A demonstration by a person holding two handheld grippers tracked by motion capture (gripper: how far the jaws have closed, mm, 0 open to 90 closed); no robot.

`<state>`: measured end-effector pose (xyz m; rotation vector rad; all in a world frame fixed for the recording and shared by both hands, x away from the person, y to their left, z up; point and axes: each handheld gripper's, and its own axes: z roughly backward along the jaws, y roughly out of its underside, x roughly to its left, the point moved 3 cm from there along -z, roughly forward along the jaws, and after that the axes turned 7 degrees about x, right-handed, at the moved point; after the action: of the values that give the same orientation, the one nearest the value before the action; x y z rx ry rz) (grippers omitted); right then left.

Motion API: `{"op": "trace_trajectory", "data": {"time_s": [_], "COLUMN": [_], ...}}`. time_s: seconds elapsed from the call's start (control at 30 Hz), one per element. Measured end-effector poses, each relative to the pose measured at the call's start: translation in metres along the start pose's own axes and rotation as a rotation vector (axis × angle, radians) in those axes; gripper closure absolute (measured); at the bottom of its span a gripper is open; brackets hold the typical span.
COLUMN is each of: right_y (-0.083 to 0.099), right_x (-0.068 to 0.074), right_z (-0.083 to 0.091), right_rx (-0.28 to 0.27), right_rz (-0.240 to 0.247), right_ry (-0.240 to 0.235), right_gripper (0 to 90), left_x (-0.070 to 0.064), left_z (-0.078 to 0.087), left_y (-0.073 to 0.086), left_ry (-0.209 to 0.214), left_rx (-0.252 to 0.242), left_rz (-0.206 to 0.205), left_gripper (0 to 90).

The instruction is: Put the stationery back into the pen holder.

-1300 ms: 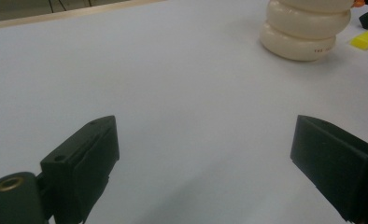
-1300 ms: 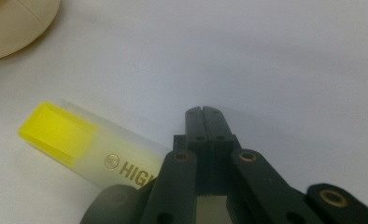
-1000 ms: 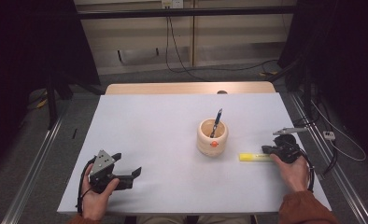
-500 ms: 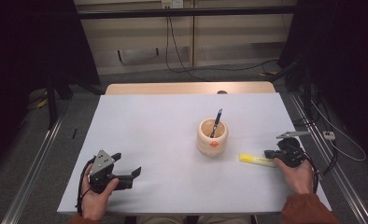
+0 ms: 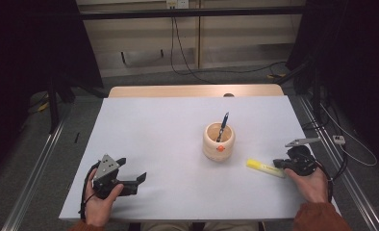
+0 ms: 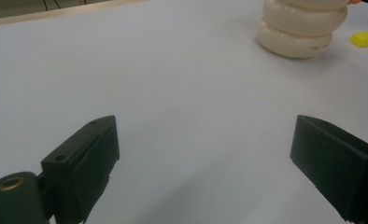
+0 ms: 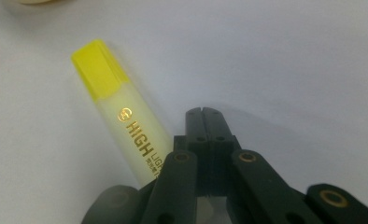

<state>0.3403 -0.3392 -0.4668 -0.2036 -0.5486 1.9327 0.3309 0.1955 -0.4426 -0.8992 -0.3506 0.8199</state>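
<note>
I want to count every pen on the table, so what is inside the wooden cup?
One dark pen stands tilted in the wooden cup, its top sticking out above the rim. The cup's wall hides the pen's lower part and the bottom, so anything shorter inside cannot be seen.

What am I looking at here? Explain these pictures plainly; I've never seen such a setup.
There is no robot. A person at a white table holds a hand-worked claw in each hand. The wide picture comes from a camera overhead. The two close-ups come from cameras riding on the claws. On the table stands a wooden pen holder with a pen in it, and a yellow highlighter lies beside it. The left claw is open and holds nothing. The right claw is shut, its tips beside the highlighter, not around it.
</note>
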Motion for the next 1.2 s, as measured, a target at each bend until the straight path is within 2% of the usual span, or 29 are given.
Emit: {"op": "trace_trajectory", "data": {"time_s": [0.4,0.73,0.87,0.93,1.03,1.2], "right_y": [0.004,0.004,0.002,0.001,-0.002,-0.007], "right_x": [0.007,0.004,0.001,0.001,0.001,0.003], "right_z": [0.002,0.003,0.003,0.004,0.004,0.004], "right_rx": [0.009,-0.026,-0.057,-0.069,-0.092,-0.107], "right_rz": [0.017,0.008,0.001,-0.004,0.000,0.022], "right_ry": [-0.023,-0.018,-0.014,-0.016,-0.011,-0.017], "right_gripper": [90.0,87.7,75.2,72.3,57.8,39.4], "left_x": [0.003,0.002,0.002,0.002,0.002,0.003], "left_z": [-0.001,-0.001,0.000,0.000,0.001,0.002], "left_y": [-0.001,-0.001,-0.001,0.000,0.000,0.001], "left_ry": [-0.009,-0.003,-0.006,-0.003,-0.006,-0.007], "left_rx": [0.001,0.001,0.005,0.003,0.002,-0.001], "left_rz": [0.007,0.002,0.000,0.001,0.005,0.007], "left_gripper": [7.1,7.1,7.2,7.2,7.3,7.5]}}
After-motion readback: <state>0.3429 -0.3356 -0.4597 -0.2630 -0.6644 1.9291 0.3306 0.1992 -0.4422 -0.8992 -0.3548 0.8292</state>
